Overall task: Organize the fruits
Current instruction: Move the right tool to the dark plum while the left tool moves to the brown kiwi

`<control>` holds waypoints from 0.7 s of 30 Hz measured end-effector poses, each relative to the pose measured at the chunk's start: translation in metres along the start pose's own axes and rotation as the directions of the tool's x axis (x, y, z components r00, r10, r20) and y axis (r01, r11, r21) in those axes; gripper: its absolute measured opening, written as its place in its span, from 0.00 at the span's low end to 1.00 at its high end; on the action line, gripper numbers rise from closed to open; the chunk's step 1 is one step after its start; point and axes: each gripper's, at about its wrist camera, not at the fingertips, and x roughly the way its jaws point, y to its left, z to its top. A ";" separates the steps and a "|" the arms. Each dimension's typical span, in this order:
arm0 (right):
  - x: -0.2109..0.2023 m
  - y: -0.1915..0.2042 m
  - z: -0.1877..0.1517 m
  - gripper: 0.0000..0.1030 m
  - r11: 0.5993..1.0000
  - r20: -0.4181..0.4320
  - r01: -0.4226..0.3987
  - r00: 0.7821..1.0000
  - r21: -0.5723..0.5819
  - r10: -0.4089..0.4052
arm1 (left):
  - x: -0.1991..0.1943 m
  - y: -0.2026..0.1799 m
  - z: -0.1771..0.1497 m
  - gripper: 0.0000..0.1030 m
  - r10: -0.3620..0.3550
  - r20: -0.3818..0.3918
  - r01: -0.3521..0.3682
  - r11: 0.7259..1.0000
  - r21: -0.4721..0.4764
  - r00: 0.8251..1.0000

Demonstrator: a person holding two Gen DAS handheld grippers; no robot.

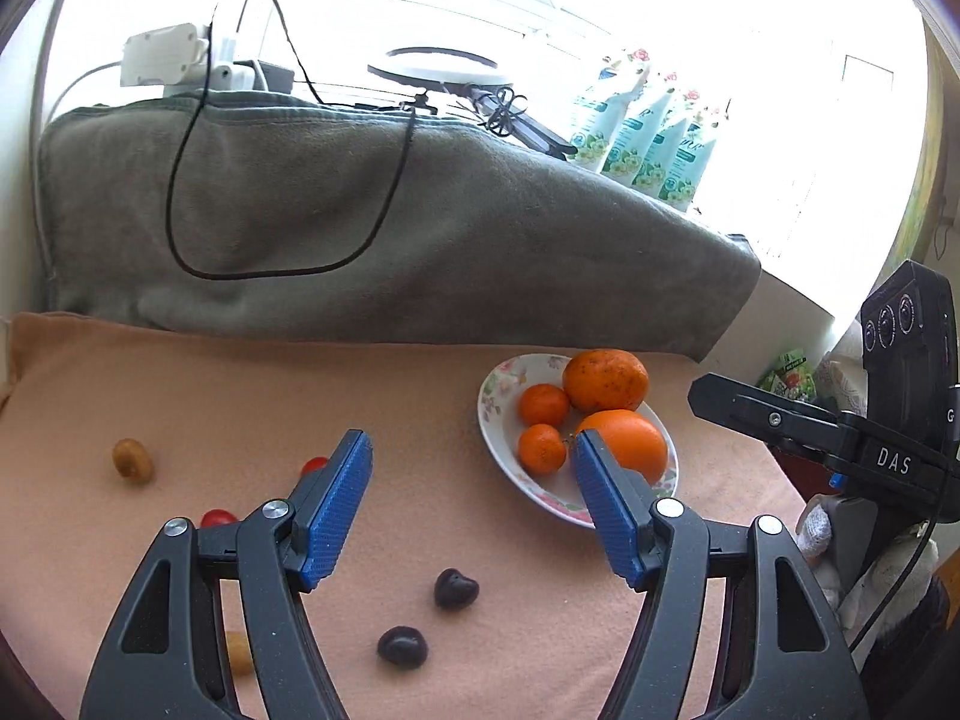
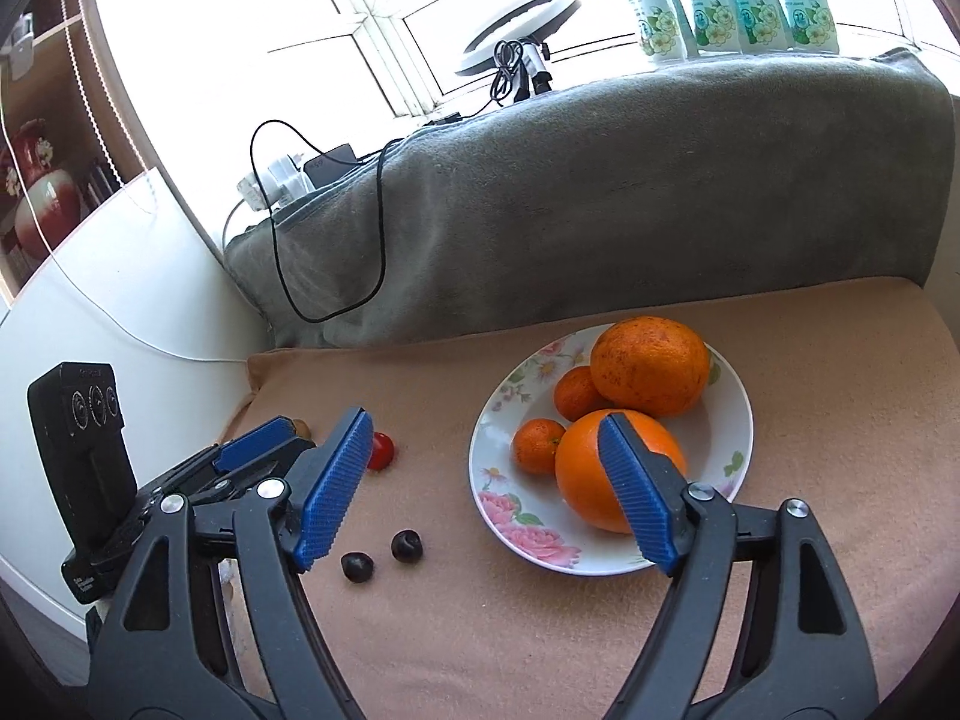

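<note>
Tongs [image 1: 471,456] [image 2: 483,438] both gape; only left view shows brown fruit [image 1: 133,461].

I count one floral plate [image 2: 735,420] on the right, holding four citrus fruits: two large oranges [image 2: 649,365] and two small mandarins [image 2: 537,445]. On the peach cloth to its left I count two dark plums [image 1: 456,588] near me, two red cherry tomatoes [image 1: 218,518] further left, and two tan oblong fruits [image 1: 132,461], one far left and one half hidden near my left gripper. Along the far sill I count four floral bottles [image 2: 729,0].
</note>
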 end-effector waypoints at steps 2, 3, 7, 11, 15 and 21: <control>0.000 0.010 -0.006 0.78 0.999 -0.002 -0.007 1.000 -0.035 0.007 | -0.008 0.011 -0.004 0.67 0.017 0.005 -0.017 1.000 -0.018 1.000; 0.000 0.015 -0.009 0.78 0.999 -0.004 -0.012 1.000 -0.046 0.012 | -0.012 0.015 -0.007 0.67 0.029 0.008 -0.028 0.999 -0.023 1.000; 0.002 0.025 -0.022 0.78 0.997 -0.021 -0.047 0.999 -0.058 0.045 | -0.027 0.034 -0.017 0.67 0.080 0.015 -0.079 0.995 -0.054 0.997; 0.007 0.031 -0.036 0.78 0.996 -0.044 -0.063 0.997 -0.057 0.060 | -0.040 0.054 -0.031 0.67 0.119 0.008 -0.118 0.989 -0.092 0.993; 0.015 0.038 -0.051 0.78 0.995 -0.075 -0.076 0.995 -0.065 0.071 | -0.048 0.070 -0.049 0.67 0.146 -0.017 -0.147 0.981 -0.129 0.989; 0.031 0.052 -0.070 0.71 0.990 -0.123 -0.080 0.990 -0.116 0.066 | -0.048 0.081 -0.070 0.67 0.157 -0.059 -0.165 0.973 -0.159 0.986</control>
